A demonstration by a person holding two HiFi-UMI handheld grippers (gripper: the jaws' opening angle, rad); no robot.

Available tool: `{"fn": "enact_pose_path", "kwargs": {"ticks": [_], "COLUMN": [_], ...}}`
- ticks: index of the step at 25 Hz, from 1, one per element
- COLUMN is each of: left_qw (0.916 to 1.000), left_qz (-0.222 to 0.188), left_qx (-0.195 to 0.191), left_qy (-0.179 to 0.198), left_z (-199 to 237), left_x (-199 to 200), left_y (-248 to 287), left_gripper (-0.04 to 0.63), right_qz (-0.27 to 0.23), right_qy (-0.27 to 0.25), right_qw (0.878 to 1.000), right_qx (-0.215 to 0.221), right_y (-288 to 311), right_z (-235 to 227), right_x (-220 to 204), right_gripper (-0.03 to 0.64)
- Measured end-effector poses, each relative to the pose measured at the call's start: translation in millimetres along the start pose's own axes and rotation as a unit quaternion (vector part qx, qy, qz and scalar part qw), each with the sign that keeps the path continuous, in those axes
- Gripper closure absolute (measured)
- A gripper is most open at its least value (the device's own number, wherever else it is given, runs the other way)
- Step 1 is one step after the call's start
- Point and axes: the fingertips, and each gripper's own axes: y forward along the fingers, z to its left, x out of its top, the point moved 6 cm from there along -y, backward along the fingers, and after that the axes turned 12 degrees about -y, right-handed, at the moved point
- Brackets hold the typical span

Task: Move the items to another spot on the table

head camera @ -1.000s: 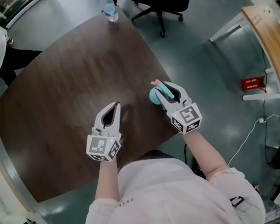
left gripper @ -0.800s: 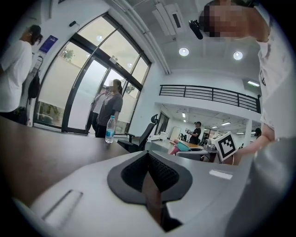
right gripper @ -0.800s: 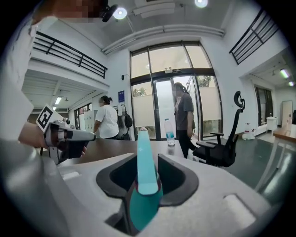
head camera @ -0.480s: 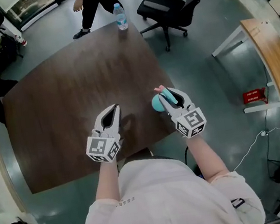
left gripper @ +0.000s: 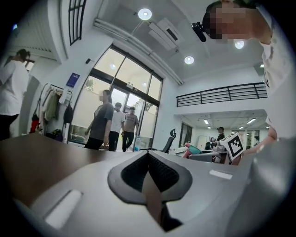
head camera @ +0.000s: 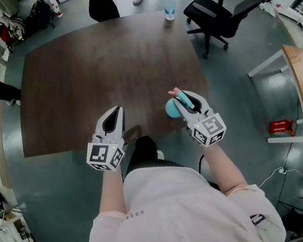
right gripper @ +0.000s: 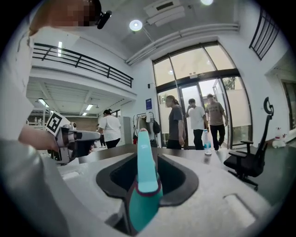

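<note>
While both forearms are held forward over the table [head camera: 77, 72], a teal tool [head camera: 170, 108] is pinched by the right gripper [head camera: 185, 100]; the left gripper [head camera: 114, 117] is pressed together.

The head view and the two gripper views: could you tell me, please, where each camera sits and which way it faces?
Head view: on the person's head, facing steeply down at the table; shows forearms, left gripper, right gripper.
Left gripper view: on that gripper, facing along its closed, empty jaws across the table.
Right gripper view: on that gripper, facing along jaws clamped on a teal tool.
Shared: both gripper views show the water bottle.
</note>
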Motion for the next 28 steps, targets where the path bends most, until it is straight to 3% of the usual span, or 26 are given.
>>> {"fn": "enact_pose_path", "kwargs": {"ticks": [5,10,18,24,28], "left_qw": [0.996,0.9887,0.9697,0.9595,0.9542], "left_qz": [-0.039,-0.068,-0.112,-0.134,-0.155], "left_qx": [0.08,0.133,0.215,0.248,0.256], "left_qy": [-0.009,-0.016,-0.024,-0.006,-0.001], "left_z": [17.6,41.8,100.1,155.9,188.5], "left_x": [4.1,10.8,36.7,70.3,92.4], "left_y": [-73.7,-147.4,-315.6,-434.4,-485.4], "left_gripper": [0.578,0.578,0.578,0.578,0.578], "right_qz": [-0.005,-0.014,-0.029,-0.036,-0.04], "right_qy": [-0.028,-0.044,-0.043,-0.041,-0.036], "right_qw": [0.997,0.99,0.977,0.973,0.968], "right_qx": [0.076,0.135,0.206,0.224,0.246], "right_y": [24.1,54.3,107.8,139.9,165.5], "right_z": [50.8,114.0,258.7,374.7,438.2], "right_x": [12.7,32.4,67.6,88.0,102.6], "right_gripper": [0.499,0.499,0.499,0.499,0.499]}}
